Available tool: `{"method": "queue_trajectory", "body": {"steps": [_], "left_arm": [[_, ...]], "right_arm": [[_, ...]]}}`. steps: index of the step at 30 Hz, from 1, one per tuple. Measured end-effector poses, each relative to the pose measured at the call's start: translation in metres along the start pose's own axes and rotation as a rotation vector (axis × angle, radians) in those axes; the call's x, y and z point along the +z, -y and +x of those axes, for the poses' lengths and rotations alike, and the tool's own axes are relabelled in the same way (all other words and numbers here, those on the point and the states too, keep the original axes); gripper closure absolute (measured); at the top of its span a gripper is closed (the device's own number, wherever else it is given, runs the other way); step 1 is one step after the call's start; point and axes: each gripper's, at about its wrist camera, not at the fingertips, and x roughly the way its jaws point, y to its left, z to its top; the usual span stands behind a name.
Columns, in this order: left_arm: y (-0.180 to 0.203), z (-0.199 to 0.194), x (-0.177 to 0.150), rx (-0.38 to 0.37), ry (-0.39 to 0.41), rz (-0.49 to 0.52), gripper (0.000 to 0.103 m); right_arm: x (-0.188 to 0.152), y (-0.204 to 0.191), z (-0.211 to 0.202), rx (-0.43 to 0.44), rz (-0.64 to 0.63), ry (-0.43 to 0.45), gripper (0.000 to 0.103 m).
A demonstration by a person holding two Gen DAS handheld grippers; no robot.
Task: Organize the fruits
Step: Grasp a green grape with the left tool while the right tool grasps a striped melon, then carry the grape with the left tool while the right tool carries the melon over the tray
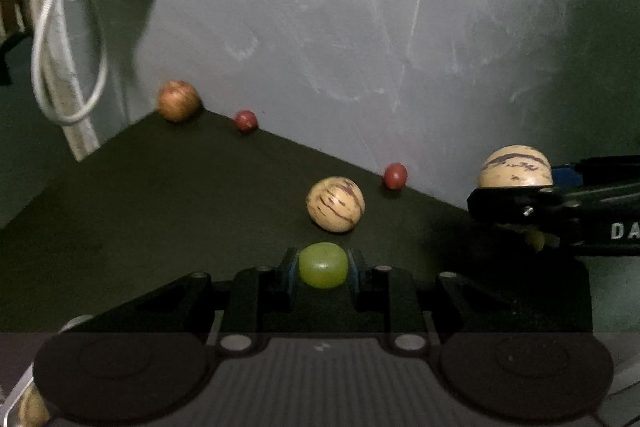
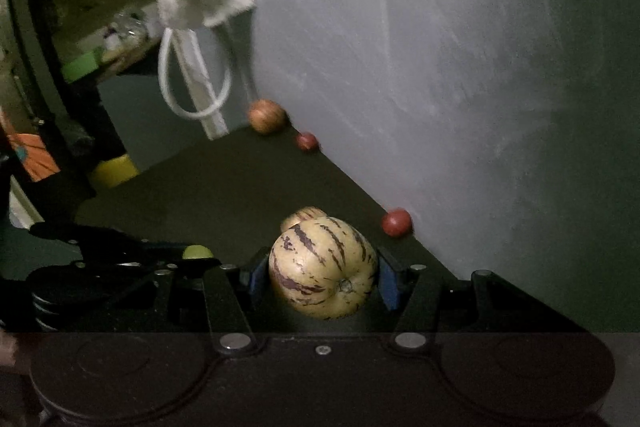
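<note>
Fruits are being gathered: the left tool [image 1: 323,265] is clamping a green grape [image 1: 323,265], the right tool [image 2: 323,269] is gripping a striped melon [image 2: 323,267]; another striped melon [image 1: 335,203], two red fruits [image 1: 245,120] and a brown fruit [image 1: 178,100] are lying on the tabletop [image 1: 140,207] against the wall [image 1: 400,27], awaiting sorting.

Scuffed grey wall [image 1: 360,27], dark tabletop [image 1: 160,207], dim light
</note>
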Motion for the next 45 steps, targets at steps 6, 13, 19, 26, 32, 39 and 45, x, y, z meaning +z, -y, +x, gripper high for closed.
{"method": "queue_trajectory", "body": {"steps": [6,13,19,26,32,39,45], "left_arm": [[-0.009,-0.045,-0.003,0.060,0.063,-0.046,0.076],[-0.024,-0.100,-0.014,0.153,0.129,-0.106,0.076],[-0.039,-0.142,-0.031,0.231,0.158,-0.154,0.076],[-0.046,-0.179,-0.057,0.300,0.166,-0.193,0.076],[-0.051,-0.204,-0.079,0.344,0.174,-0.228,0.076],[-0.058,-0.218,-0.109,0.374,0.160,-0.286,0.076],[-0.062,-0.217,-0.136,0.370,0.123,-0.330,0.076]], "right_arm": [[0.014,-0.028,-0.034,0.063,-0.051,0.056,0.047],[0.022,-0.064,-0.066,0.160,-0.121,0.103,0.047],[0.028,-0.098,-0.087,0.249,-0.182,0.135,0.047],[0.027,-0.131,-0.104,0.336,-0.225,0.157,0.047],[0.022,-0.156,-0.111,0.398,-0.272,0.153,0.047],[0.013,-0.173,-0.108,0.435,-0.307,0.122,0.047],[0.002,-0.184,-0.095,0.449,-0.333,0.075,0.047]]}}
